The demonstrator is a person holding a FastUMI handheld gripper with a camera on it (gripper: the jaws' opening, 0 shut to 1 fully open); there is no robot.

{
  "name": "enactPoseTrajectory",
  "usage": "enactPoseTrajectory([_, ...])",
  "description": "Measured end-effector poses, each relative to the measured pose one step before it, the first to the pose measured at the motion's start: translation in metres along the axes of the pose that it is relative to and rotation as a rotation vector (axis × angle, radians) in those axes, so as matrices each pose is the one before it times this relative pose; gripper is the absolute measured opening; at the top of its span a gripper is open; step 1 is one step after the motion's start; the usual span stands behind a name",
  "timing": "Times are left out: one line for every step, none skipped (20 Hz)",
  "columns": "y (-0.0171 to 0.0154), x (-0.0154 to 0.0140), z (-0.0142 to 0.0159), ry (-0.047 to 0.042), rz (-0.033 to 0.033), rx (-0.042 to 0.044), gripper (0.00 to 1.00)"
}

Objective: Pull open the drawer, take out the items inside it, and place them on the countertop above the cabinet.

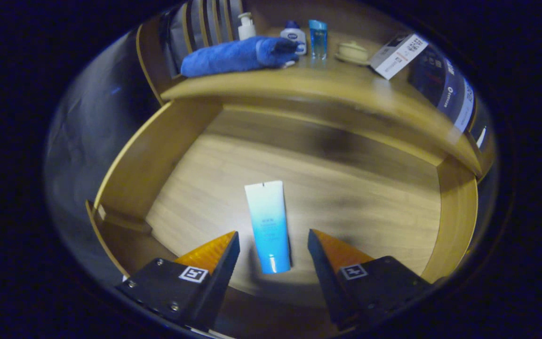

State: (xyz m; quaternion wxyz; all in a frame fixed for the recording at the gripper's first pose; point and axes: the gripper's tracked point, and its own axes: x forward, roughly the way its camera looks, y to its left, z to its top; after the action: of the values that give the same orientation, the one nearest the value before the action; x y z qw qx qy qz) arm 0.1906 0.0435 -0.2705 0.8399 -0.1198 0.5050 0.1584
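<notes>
Now the drawer stood open, my fingers spread apart astride the tube; next I judged: close, lift it to the bench

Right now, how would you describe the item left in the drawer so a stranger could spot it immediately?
Below the wooden countertop, the pulled-out drawer shows a pale wood floor. One squeeze tube lies flat there, between the open tongs, neither finger touching it. Its white-to-blue fade sets it apart from the blue towel and bottles on the countertop.
</notes>
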Motion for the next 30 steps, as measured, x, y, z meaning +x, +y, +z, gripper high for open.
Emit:
enactPoseTrajectory([0.00402,0.00537,-0.00569,0.02718,0.02147,-0.01005,0.71])
enactPoseTrajectory([-0.00038,0.00729,0.00225,-0.01408,0.00382,0.00087,0.56])
enactPoseTrajectory([0.00281,-0.00277,-0.00036,0.00491,0.01305,-0.01016,0.4])
enactPoseTrajectory([0.00212,-0.00307,-0.00069,0.00611,0.01905,-0.01077,0.4])
enactPoseTrajectory([0.00194,-0.00156,0.00297,-0.02435,0.00119,-0.00594,0.4])
enactPoseTrajectory([-0.00118,-0.00254,0.008,-0.03943,-0.01,-0.00136,0.35])
enactPoseTrajectory([-0.00084,-0.00446,0.00168,-0.03066,-0.00662,-0.0059,0.35])
enactPoseTrajectory([0.00192,-0.00226,0.00629,-0.03728,0.00877,0.01702,0.35])
enactPoseTrajectory([0.00124,-0.00308,0.00407,-0.03651,0.01509,0.02848,0.35])
enactPoseTrajectory([0.00082,-0.00442,0.00669,-0.04091,0.01463,0.0264,0.35])
enactPoseTrajectory([0.00079,-0.00562,0.00686,-0.0484,0.01151,0.01824,0.35])
enactPoseTrajectory([0.00114,-0.00756,0.00682,-0.0488,0.0137,0.02556,0.35])
enactPoseTrajectory([0.00101,-0.00601,0.0061,-0.04649,0.00297,0.03153,0.35])
enactPoseTrajectory([-0.00181,-0.00636,0.00911,-0.04583,-0.00447,0.02731,0.35])
enactPoseTrajectory([-0.0008,-0.00758,0.00974,-0.04978,0.00202,0.0213,0.35])
enactPoseTrajectory([0.00117,-0.00706,0.01272,-0.05784,0.01151,0.01198,0.35])
enactPoseTrajectory([0.00096,-0.00194,0.01454,-0.05906,0.01192,0.00097,0.35])
enactPoseTrajectory([-0.00321,-0.00358,0.01521,-0.05019,-0.00226,-0.00732,0.34])
enactPoseTrajectory([-0.00693,-0.00295,0.01567,-0.05303,-0.02056,-0.00271,0.35])
enactPoseTrajectory([-0.00641,-0.00206,0.01715,-0.05511,-0.01872,0.00263,0.35])
enactPoseTrajectory([-0.00194,-0.00098,0.00996,-0.0283,-0.00371,0.03432,0.35])
enactPoseTrajectory([0.00454,-0.00006,0.012,-0.04906,0.01101,0.02808,0.35])
enactPoseTrajectory([-0.00813,-0.00004,0.01311,-0.03768,-0.02971,0.00256,0.35])
enactPoseTrajectory([-0.00893,0.00458,0.01125,-0.02218,-0.04278,-0.01493,0.35])
enactPoseTrajectory([-0.00449,0.00243,0.00842,-0.00763,-0.01368,-0.01891,0.35])
enactPoseTrajectory([0.00015,0.00573,0.00391,0.00894,-0.00344,-0.00662,0.35])
enactPoseTrajectory([0.00045,0.0065,0.00153,0.0096,-0.01106,0.00312,0.35])
enactPoseTrajectory([-0.00479,0.00892,0.00192,0.00848,-0.02464,0.00287,0.35])
enactPoseTrajectory([-0.00522,0.01079,0.00382,0.00246,-0.0212,-0.00182,0.35])
enactPoseTrajectory([-0.00459,0.01107,0.00032,0.00622,-0.02079,-0.00608,0.35])
